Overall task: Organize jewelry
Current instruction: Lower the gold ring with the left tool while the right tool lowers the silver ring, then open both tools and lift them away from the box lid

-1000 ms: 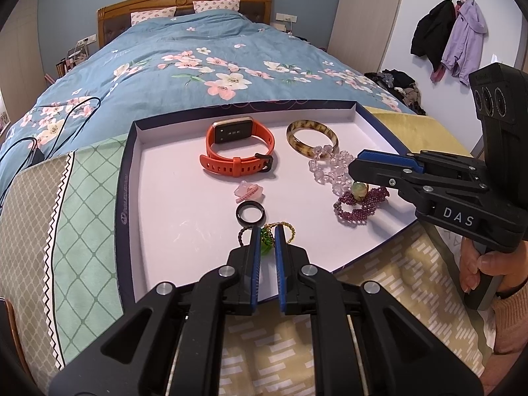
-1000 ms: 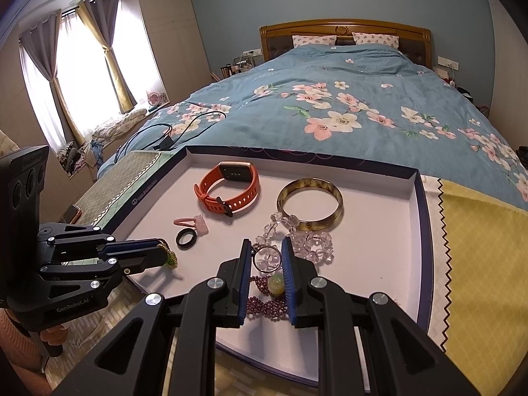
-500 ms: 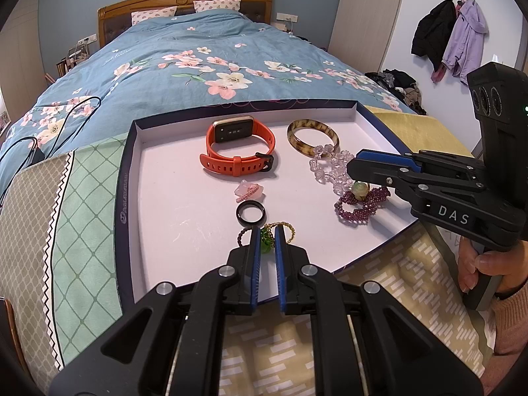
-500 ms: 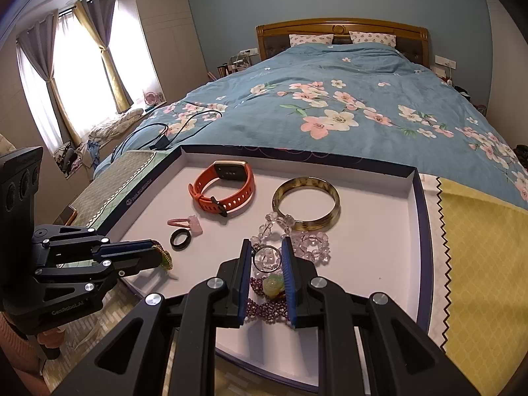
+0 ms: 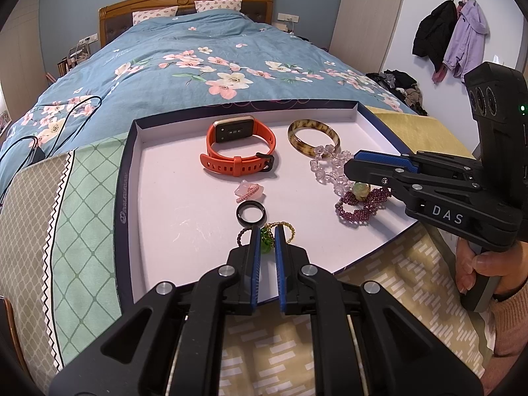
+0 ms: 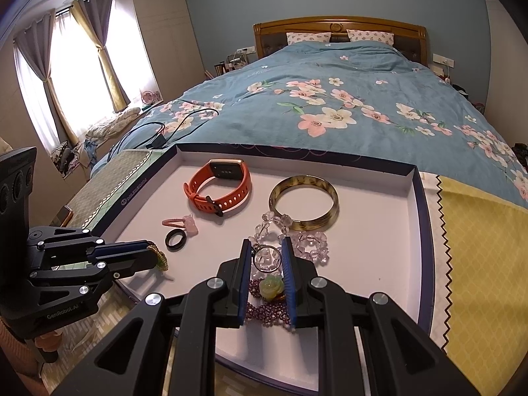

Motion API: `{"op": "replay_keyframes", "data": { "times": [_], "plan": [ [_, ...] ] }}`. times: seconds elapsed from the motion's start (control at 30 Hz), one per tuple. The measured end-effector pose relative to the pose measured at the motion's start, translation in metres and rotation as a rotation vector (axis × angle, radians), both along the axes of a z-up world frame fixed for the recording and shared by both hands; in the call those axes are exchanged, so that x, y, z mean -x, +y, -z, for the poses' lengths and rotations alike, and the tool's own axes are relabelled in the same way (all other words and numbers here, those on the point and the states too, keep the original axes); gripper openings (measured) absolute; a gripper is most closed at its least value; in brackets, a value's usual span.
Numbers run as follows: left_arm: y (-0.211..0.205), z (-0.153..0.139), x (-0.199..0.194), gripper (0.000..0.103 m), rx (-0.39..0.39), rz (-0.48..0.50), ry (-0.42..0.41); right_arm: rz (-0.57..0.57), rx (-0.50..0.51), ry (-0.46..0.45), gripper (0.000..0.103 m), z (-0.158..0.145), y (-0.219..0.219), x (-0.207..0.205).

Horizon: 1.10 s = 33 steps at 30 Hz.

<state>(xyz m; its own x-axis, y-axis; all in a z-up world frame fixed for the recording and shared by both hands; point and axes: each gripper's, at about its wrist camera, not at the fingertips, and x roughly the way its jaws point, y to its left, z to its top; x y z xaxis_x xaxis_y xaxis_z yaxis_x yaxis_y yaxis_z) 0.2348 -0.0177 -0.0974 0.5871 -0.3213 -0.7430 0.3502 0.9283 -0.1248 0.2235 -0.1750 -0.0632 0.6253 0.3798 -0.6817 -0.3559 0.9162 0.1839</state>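
Observation:
A white tray [image 5: 184, 217] with a dark rim lies on the bed end and holds the jewelry. My left gripper [image 5: 265, 234] is shut on a green and gold beaded bracelet [image 5: 280, 229] at the tray's near edge. My right gripper [image 6: 265, 257] is shut on a purple bead bracelet [image 6: 265, 310] with a green rose charm [image 6: 270, 285] and a metal ring; it also shows in the left wrist view [image 5: 361, 204]. An orange smartwatch [image 5: 237, 151], an amber bangle [image 5: 312, 137], clear crystal beads [image 5: 330, 168], a pink hair clip [image 5: 249, 191] and a black ring [image 5: 250, 214] lie in the tray.
The tray rests on a patterned cloth [image 5: 76, 204], green at the left and yellow at the right [image 6: 478, 231]. Behind it is a bed with a blue floral duvet [image 6: 330, 105]. A black cable and charger [image 6: 155, 138] lie on the duvet at the left.
Both grippers stay closed on their bracelets. The right gripper with the purple bracelet has shifted slightly; the left has hardly moved.

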Motion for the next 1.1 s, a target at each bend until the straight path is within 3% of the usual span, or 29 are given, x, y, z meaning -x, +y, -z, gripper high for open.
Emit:
{"op": "replay_keyframes", "data": {
  "times": [0.43,0.53,0.87,0.97,1.03,1.1],
  "plan": [
    [0.005,-0.001,0.002,0.009,0.001,-0.015,-0.004,0.011,0.016,0.017,0.017,0.002,0.005,-0.004],
    [0.006,-0.002,0.003,0.015,0.004,-0.018,-0.011,0.014,0.015,0.015,0.018,0.002,0.006,-0.004],
    [0.010,-0.017,0.017,0.053,0.016,-0.042,-0.072,0.026,0.006,-0.020,0.044,-0.005,0.000,0.013],
    [0.011,-0.024,0.026,0.067,0.019,-0.051,-0.104,0.029,0.009,-0.049,0.057,-0.011,0.000,0.023],
    [0.013,-0.027,0.033,0.073,0.016,-0.057,-0.122,0.040,0.003,-0.071,0.074,-0.016,-0.002,0.032],
    [0.017,-0.030,0.041,0.091,0.012,-0.084,-0.143,0.053,0.006,-0.099,0.082,-0.021,-0.005,0.042]
  ]
}}
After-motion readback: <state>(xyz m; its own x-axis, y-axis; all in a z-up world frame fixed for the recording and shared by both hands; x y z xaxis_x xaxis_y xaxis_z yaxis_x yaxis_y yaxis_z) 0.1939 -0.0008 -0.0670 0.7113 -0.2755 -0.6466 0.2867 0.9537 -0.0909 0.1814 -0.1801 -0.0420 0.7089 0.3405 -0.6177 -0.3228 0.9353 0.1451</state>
